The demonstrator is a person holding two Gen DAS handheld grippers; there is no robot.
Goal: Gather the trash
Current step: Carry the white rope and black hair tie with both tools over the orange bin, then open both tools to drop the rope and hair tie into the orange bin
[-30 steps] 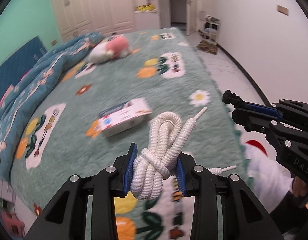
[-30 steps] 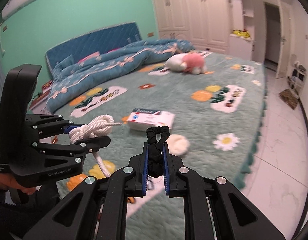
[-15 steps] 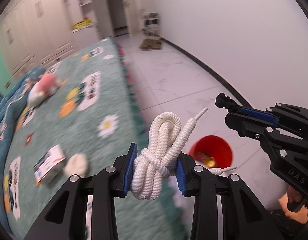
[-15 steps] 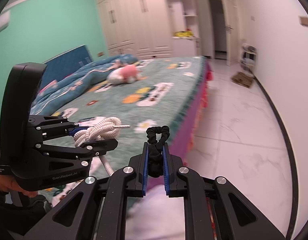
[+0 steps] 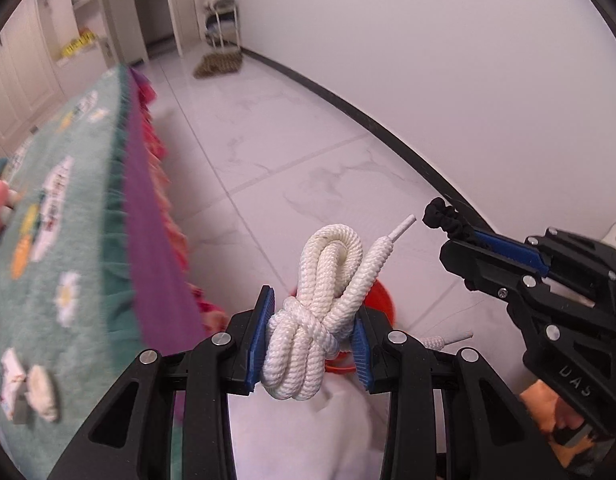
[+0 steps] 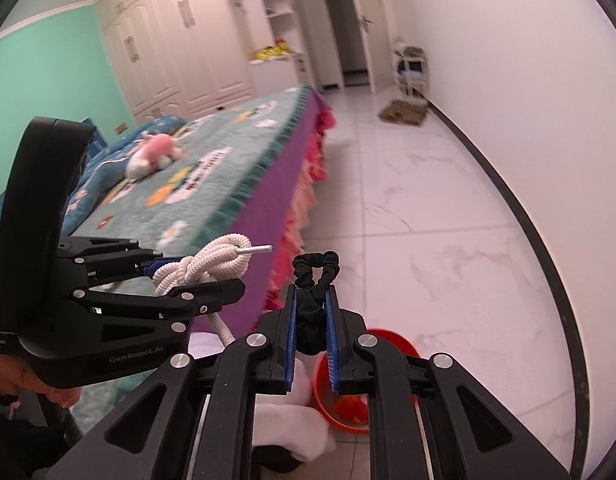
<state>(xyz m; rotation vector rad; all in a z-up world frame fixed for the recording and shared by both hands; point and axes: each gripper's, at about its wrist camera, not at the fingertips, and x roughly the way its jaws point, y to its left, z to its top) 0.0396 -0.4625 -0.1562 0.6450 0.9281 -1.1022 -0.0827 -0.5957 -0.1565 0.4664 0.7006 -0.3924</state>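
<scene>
My left gripper (image 5: 310, 332) is shut on a knotted white rope (image 5: 308, 320); both also show in the right wrist view, the gripper (image 6: 188, 276) and the rope (image 6: 204, 266). My right gripper (image 6: 312, 328) is shut on a black hair scrunchie (image 6: 314, 280), also seen in the left wrist view (image 5: 448, 218). A red bin (image 6: 344, 412) with some trash inside stands on the floor just below and ahead of both grippers; in the left wrist view its rim (image 5: 382, 300) peeks out behind the rope.
The bed with a green flowered cover (image 6: 212, 184) and purple side (image 6: 276, 204) lies to the left. A box and a pale round thing (image 5: 28, 392) lie on it, and a pink plush toy (image 6: 154, 156). White tiled floor (image 6: 428, 240) runs to the wall on the right.
Both grippers have swung right, off the bed and over the floor, still holding the rope and scrunchie. The red bin now sits close below them.
</scene>
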